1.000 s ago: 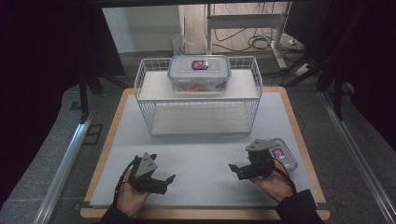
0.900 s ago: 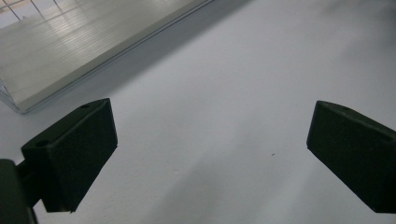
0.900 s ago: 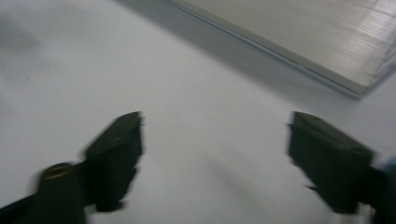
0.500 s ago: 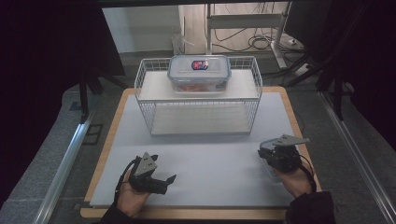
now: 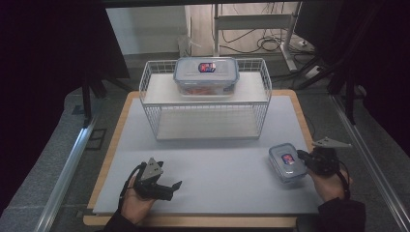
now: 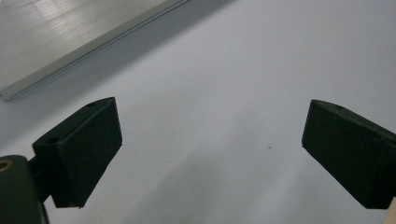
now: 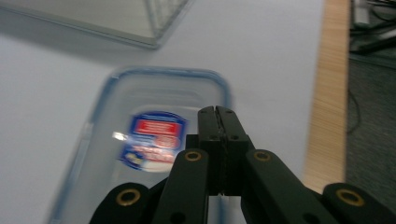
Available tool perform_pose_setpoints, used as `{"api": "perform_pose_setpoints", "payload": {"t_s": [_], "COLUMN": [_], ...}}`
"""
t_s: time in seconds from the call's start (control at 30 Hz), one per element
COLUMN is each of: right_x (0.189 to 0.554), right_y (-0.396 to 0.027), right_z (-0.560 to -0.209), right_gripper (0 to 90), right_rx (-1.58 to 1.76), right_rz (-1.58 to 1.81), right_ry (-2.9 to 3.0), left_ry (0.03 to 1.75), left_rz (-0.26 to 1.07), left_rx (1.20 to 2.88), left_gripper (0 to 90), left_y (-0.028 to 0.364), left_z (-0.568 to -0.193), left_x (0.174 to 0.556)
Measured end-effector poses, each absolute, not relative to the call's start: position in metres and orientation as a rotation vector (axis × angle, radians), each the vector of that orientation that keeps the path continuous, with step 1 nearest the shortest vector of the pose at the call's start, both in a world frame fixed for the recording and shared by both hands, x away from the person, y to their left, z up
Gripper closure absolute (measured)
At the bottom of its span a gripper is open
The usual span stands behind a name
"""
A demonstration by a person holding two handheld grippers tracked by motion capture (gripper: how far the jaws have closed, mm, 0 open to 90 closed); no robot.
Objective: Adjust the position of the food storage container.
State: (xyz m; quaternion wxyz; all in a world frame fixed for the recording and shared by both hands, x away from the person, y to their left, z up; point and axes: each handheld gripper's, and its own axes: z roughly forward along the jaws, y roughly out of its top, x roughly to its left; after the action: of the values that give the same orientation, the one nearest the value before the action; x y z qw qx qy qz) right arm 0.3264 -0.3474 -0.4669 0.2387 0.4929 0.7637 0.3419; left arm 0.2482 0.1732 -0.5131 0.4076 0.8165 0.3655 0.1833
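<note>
The small container (image 7: 154, 154) is blurred, its label unreadable, its lower end hidden behind the right tongs (image 7: 217, 114) at the frame's bottom.

Left gripper (image 5: 170, 186) agape, right gripper (image 7: 217, 112) closed.

The small clear glossy plastic box with a blue-rimmed lid (image 5: 287, 163) lies on a matt, smooth pale grey tabletop (image 5: 217, 169) edged in light grained wood (image 7: 332, 93), behind it a white-coated wire basket (image 5: 208, 99), probably metal, while the matt black jaw pads (image 6: 84, 149) look faintly rough.
</note>
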Motion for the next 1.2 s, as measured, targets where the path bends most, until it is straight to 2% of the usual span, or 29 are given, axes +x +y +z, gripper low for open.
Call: {"api": "perform_pose_setpoints", "payload": {"t_s": [0.2, 0.47, 1.2], "right_x": [0.334, 0.337, 0.344], "right_y": [-0.367, -0.356, -0.265], "right_z": [-0.481, -0.485, -0.495], "right_gripper": [89.9, 89.9, 89.9], "right_rx": [1.464, 1.455, 1.3], "right_rz": [0.852, 0.846, 0.981], "right_ry": [2.091, 2.145, 2.409], "left_ry": [0.924, 0.917, 0.911], "left_rz": [0.449, 0.438, 0.409], "left_rx": [2.072, 2.081, 2.094], "left_gripper": [5.1, 5.3, 5.4], "left_y": [0.173, 0.172, 0.167], "left_z": [-0.515, -0.516, -0.517], "left_x": [0.25, 0.25, 0.252]}}
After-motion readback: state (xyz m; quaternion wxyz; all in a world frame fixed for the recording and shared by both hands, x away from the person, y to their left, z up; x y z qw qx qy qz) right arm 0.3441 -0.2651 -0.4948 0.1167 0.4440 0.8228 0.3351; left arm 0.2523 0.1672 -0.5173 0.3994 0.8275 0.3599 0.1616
